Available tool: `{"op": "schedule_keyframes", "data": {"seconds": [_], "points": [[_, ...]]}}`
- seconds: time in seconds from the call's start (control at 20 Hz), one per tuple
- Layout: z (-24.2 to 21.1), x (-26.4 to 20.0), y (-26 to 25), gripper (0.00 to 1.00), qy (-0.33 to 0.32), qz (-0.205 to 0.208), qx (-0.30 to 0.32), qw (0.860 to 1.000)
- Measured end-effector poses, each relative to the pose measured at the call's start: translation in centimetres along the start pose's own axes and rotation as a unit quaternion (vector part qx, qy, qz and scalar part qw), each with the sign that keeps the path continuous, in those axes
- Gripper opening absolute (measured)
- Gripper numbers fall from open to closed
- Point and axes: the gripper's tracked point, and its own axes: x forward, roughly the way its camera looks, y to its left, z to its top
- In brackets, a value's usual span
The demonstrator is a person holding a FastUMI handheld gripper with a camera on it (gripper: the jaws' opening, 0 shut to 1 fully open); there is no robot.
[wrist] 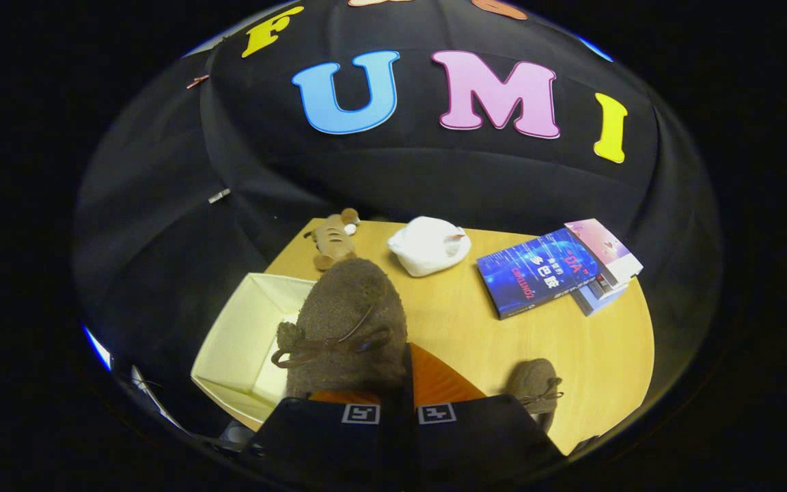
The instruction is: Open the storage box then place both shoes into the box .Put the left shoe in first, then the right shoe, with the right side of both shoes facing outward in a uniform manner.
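The gripper (407, 410), its fingers closed on a fuzzy brown lace-up shoe (349, 328), holds it above the open cream box (243, 342); the second brown shoe (533, 386) waits on the wooden table (571, 342).

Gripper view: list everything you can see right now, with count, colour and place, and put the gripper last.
Storage box: 1, cream, open, on the table's near left corner.
Held shoe: 1, brown fuzzy with a bow lace, between the fingers, partly over the box's right side.
Other shoe: 1, brown fuzzy, on the table just right of the fingers.
Plush toy: 1, tan, far edge of the table beyond the box.
White bundle: 1, white, right of the plush toy.
Books: a small stack, blue cover nearest, pink one behind, far right of the table.
Table: 1, yellowish wood.
Gripper: 1, fingers closed on the held shoe.
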Motion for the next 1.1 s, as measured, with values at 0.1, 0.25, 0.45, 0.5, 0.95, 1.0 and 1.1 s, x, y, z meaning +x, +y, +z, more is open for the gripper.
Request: {"op": "schedule_keyframes", "data": {"seconds": [0.1,0.25,0.45,0.5,0.95,1.0,1.1], "points": [[0.9,0.8,3.2,0.05,0.003,0.006,0.003,1.000],[1.1,3.3,7.1,0.06,0.010,0.002,0.006,1.000],[-1.1,7.7,11.1,0.06,0.046,-0.017,0.013,0.999],[-1.8,8.6,12.0,0.06,0.054,-0.020,0.012,0.998],[-7.3,13.6,18.5,0.06,0.107,-0.039,-0.021,0.993],[-7.8,14.0,18.5,0.06,0.109,-0.045,-0.026,0.993],[-9.0,14.5,18.4,0.06,0.119,-0.058,-0.019,0.991]]}}
